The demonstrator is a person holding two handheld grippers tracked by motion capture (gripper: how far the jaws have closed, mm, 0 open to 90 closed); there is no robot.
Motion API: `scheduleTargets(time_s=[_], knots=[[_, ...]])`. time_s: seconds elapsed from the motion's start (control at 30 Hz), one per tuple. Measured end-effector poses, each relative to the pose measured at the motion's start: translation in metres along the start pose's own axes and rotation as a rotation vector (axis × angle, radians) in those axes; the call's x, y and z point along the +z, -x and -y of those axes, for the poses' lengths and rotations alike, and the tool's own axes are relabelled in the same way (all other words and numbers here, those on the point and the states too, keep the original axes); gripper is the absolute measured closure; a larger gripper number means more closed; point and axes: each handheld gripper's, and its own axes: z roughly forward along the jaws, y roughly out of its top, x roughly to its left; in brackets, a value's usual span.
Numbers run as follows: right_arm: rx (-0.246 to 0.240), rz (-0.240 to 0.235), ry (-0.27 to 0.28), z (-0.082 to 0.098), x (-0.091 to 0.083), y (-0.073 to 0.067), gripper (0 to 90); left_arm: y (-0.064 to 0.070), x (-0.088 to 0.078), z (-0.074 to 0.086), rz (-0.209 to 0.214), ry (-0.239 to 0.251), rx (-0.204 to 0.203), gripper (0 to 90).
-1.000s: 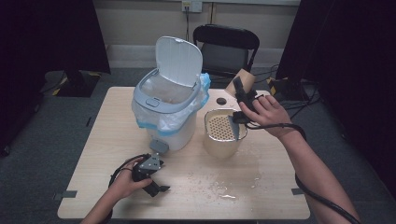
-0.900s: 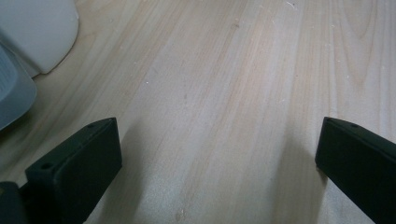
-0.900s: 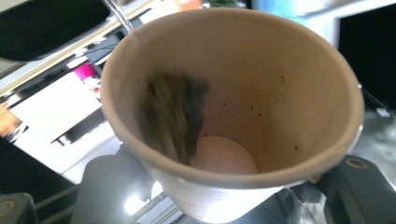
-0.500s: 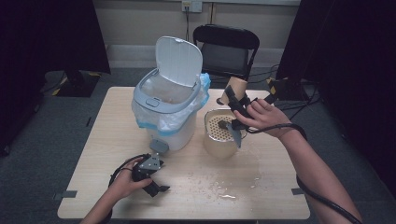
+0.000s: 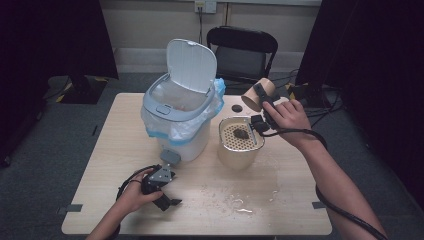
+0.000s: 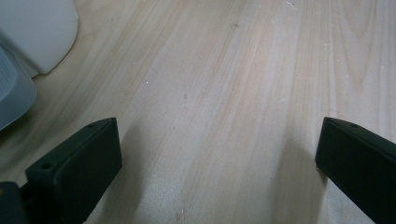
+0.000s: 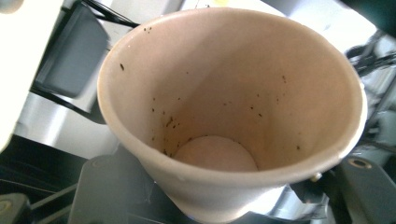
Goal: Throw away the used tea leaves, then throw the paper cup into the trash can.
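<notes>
A paper cup (image 7: 224, 116) is clamped in the right gripper (image 5: 263, 102), tipped on its side in the air, its mouth turned toward the person; inside, dark specks and a bare bottom are seen. Just below the gripper a strainer basket (image 5: 241, 142) stands on the desk (image 5: 295, 200), a dark clump lying on its mesh. The emptying step is judged done; next, the cup would probably be carried to the open bin (image 5: 177, 117) beyond the basket. The left gripper (image 5: 162, 192) is rested on the desk, jaws spread wide, nothing between them.
</notes>
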Motion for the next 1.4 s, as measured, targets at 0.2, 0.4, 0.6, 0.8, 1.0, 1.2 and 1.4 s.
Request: scheduleTargets(time_s=[0.2, 0.4, 0.6, 0.8, 1.0, 1.2, 1.4], knots=[[0.192, -0.135, 0.029, 0.001, 0.003, 0.001, 37.2, 0.0, 0.001, 0.0, -0.006, 0.005, 0.0, 0.0], [0.385, -0.246, 0.04, 0.003, 0.008, 0.0, 37.1, 0.0, 0.001, 0.0, -0.006, 0.005, 0.001, 0.0], [0.54, -0.337, 0.043, 0.004, 0.012, 0.0, 37.0, 0.0, 0.001, 0.0, -0.005, 0.005, 0.001, 0.0], [0.701, -0.407, 0.041, 0.01, 0.018, 0.001, 36.9, 0.0, 0.001, 0.0, -0.005, 0.005, 0.001, 0.0], [0.74, -0.465, 0.014, 0.011, 0.021, -0.003, 36.7, 0.0, 0.0, 0.0, -0.003, 0.0, 0.004, 0.0], [0.89, -0.512, 0.029, 0.016, 0.022, 0.0, 36.5, 0.0, 0.0, 0.0, -0.003, -0.003, 0.005, 0.0], [0.956, -0.555, 0.058, 0.017, 0.024, 0.004, 36.4, 0.0, 0.001, 0.0, -0.004, 0.005, 0.002, 0.0]])
